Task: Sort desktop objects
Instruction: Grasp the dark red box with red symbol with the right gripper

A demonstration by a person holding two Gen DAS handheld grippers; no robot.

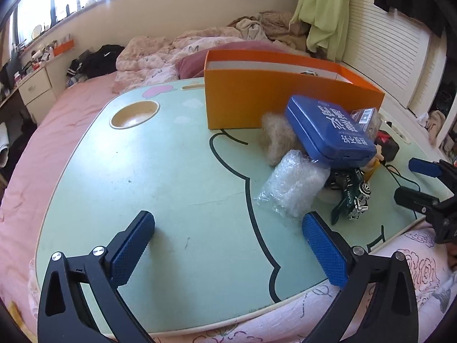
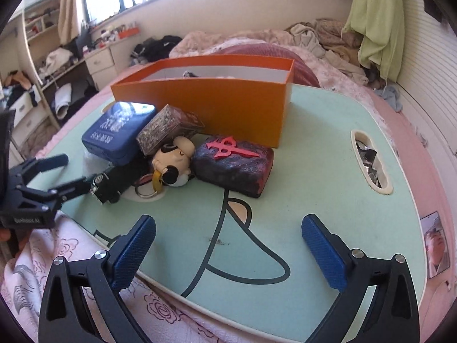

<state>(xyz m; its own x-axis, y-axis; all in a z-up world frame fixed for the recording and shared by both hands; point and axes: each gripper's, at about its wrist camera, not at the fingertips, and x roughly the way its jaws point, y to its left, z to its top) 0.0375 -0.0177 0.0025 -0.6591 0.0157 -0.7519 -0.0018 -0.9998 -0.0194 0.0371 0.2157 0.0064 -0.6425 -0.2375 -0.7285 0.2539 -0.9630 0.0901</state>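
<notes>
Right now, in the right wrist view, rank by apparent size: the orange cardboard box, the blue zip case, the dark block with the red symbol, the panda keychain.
1. Orange cardboard box
2-3. Blue zip case and dark block: alike, unranked
4. Panda keychain

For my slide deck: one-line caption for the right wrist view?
Open right gripper above a green lap desk, facing clutter beside an orange box.
</notes>
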